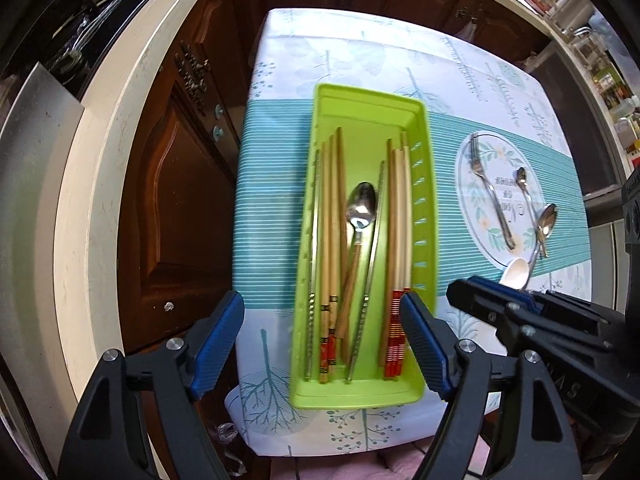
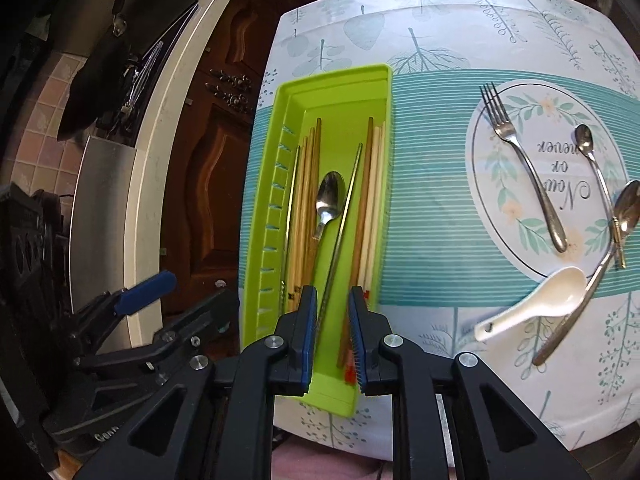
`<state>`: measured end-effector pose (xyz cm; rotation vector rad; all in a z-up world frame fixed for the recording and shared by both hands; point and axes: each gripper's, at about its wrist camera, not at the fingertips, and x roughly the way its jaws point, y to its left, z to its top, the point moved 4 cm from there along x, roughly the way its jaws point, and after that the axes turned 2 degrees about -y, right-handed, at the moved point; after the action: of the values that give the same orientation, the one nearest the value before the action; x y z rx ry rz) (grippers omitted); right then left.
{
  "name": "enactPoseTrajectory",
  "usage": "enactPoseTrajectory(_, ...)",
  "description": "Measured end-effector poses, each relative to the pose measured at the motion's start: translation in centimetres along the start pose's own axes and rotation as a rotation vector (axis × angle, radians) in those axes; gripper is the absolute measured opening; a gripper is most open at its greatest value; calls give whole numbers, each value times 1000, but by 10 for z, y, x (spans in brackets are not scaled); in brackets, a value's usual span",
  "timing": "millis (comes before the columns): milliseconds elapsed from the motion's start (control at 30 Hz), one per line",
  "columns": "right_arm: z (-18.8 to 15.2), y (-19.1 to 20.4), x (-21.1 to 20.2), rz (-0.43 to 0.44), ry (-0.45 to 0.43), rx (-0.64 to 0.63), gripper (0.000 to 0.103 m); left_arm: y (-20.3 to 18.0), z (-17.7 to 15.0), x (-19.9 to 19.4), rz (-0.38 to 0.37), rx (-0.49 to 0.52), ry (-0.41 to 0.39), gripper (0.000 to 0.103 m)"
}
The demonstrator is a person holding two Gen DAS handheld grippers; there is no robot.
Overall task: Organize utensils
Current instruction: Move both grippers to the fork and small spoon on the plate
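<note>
A green tray (image 1: 425,200) lies lengthwise on the patterned tablecloth. It holds wooden chopsticks (image 1: 330,240) on the left, more (image 1: 400,220) on the right, a metal spoon (image 1: 362,204) and metal chopsticks (image 1: 374,248). My left gripper (image 1: 320,320) hangs open above the tray's near end, its fingers wider than the tray. My right gripper (image 2: 332,312) stands slightly open over the same end. A metal chopstick (image 2: 344,216) runs between its pads, which do not press on it. To the right a plate (image 2: 500,208) carries a fork (image 2: 520,156) and a small spoon (image 2: 588,148). A white ceramic spoon (image 2: 536,300) lies beside it.
Another metal spoon (image 2: 628,208) and a long metal handle (image 2: 568,324) lie at the plate's right edge. The table's left edge (image 1: 240,200) runs close to the tray, with dark wooden cabinets (image 1: 172,208) and a pale countertop (image 1: 92,200) beyond. The left gripper (image 2: 180,300) shows in the right wrist view.
</note>
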<state>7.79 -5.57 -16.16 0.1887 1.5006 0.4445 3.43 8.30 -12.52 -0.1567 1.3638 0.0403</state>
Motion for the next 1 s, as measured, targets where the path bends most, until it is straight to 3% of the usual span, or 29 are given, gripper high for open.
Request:
enactPoseTrajectory(233, -27, -18, -19, -57, 34, -75, 24, -23, -4, -9, -40, 24, -14, 79)
enactPoseTrajectory(400, -35, -50, -37, -51, 33, -38, 24, -43, -6, -10, -62, 32, -17, 79)
enactPoseTrajectory(733, -31, -122, -105, -53, -84, 28, 24, -102, 9, -20, -93, 52, -70, 79)
enactPoseTrajectory(1000, -18, -163, -151, -86, -171, -5, 24, -150, 27, -27, -103, 48, -142, 79)
